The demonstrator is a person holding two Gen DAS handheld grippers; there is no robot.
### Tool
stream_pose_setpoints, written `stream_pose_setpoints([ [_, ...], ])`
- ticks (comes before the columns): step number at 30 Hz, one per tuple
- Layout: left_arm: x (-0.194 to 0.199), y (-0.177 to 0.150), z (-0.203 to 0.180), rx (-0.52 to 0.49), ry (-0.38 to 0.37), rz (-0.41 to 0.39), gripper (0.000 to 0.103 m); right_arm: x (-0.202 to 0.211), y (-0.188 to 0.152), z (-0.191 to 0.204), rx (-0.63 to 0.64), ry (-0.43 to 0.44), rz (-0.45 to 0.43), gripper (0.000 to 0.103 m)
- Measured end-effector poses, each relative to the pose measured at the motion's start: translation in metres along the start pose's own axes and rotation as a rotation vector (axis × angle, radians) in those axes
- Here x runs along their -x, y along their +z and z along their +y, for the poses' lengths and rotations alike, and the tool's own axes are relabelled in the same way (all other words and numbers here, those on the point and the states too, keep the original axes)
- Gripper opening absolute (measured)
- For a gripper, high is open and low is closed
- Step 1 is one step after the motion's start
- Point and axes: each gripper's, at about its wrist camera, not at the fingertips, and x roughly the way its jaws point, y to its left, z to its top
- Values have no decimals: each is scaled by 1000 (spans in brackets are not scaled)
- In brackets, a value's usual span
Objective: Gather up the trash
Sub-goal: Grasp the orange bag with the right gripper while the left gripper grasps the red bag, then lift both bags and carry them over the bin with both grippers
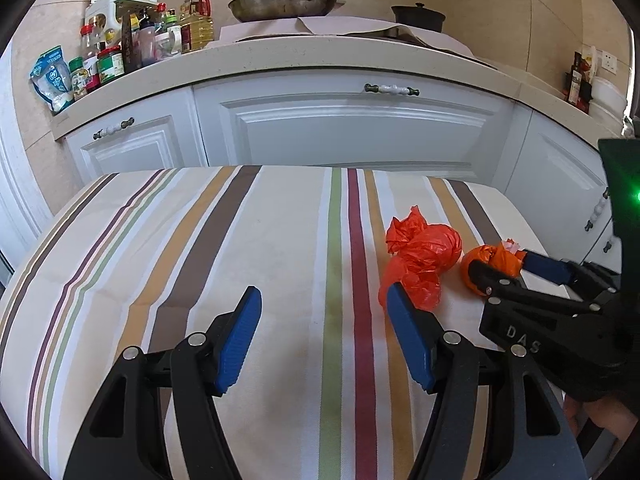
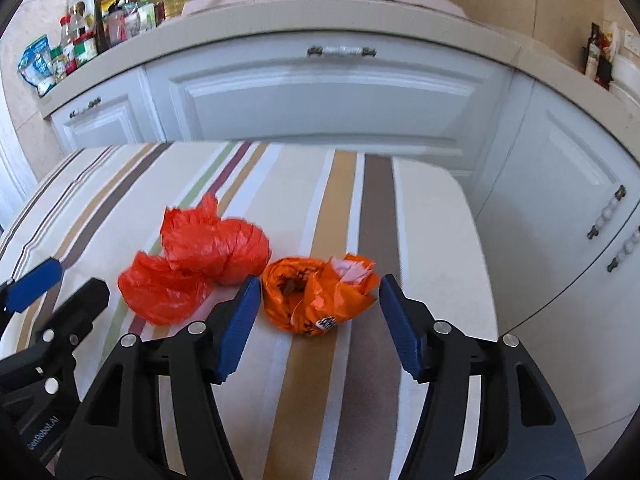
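Note:
A crumpled red plastic bag (image 1: 424,256) (image 2: 200,260) lies on the striped tablecloth (image 1: 280,240) (image 2: 340,380). Beside it on the right lies a crumpled orange wrapper (image 2: 316,296) (image 1: 494,264). My left gripper (image 1: 324,312) is open and empty; its right finger is just in front of the red bag. My right gripper (image 2: 320,304) (image 1: 508,270) is open, with its fingers on either side of the orange wrapper. Whether the pads touch it I cannot tell.
White kitchen cabinets (image 1: 352,128) stand just beyond the table's far edge. The counter (image 1: 280,60) above holds bottles and jars (image 1: 132,40) at the left, a wok (image 1: 284,2) and a dark pot (image 1: 418,16).

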Motion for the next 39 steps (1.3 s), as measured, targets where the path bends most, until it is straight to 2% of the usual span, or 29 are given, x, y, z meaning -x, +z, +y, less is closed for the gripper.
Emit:
stream_pose_setpoints([
  [5, -4, 0, -5, -7, -10, 15, 64, 4, 0, -3, 4, -7, -10, 54],
  [9, -4, 2, -11, -15, -21, 11, 69, 11, -2, -15, -18, -12, -25, 54],
  [24, -22, 9, -46, -74, -42, 30, 70, 30, -6, -53, -70, -24, -64, 54],
  [26, -23, 8, -47, -71, -49, 30, 65, 31, -6, -57, -76, -24, -69, 54],
  [28, -24, 7, -49, -78, -55, 33, 52, 32, -7, -61, -81, -23, -74, 54],
  [31, -25, 4, -54, -100, -69, 37, 23, 32, -8, -63, -85, -21, -76, 54],
  [34, -22, 2, -58, -122, -85, 24, 13, 32, -9, -63, -86, -19, -79, 54],
  [39, -16, 2, -61, -132, -92, -11, 9, 33, -10, -62, -87, -22, -84, 54],
])
